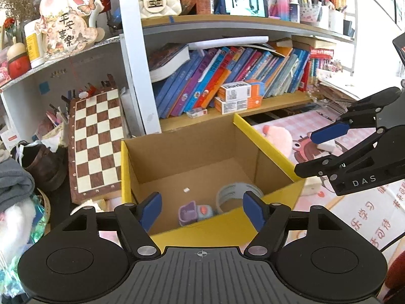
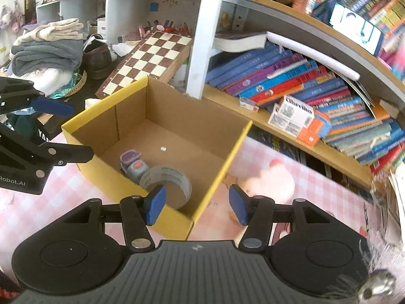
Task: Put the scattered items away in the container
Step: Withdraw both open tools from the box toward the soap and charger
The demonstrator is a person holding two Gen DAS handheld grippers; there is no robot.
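Both jaws spread, empty: my left gripper and right gripper hover over the cardboard box holding a tape roll, on pink checked cloth.

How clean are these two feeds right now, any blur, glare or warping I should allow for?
Left wrist view: sharp on the yellow cardboard box, fisheye bends the wooden shelves, window light washes out the top right. Right wrist view: box contents readable, but the right edge is smeared and the leaning row of colourful books looks soft.
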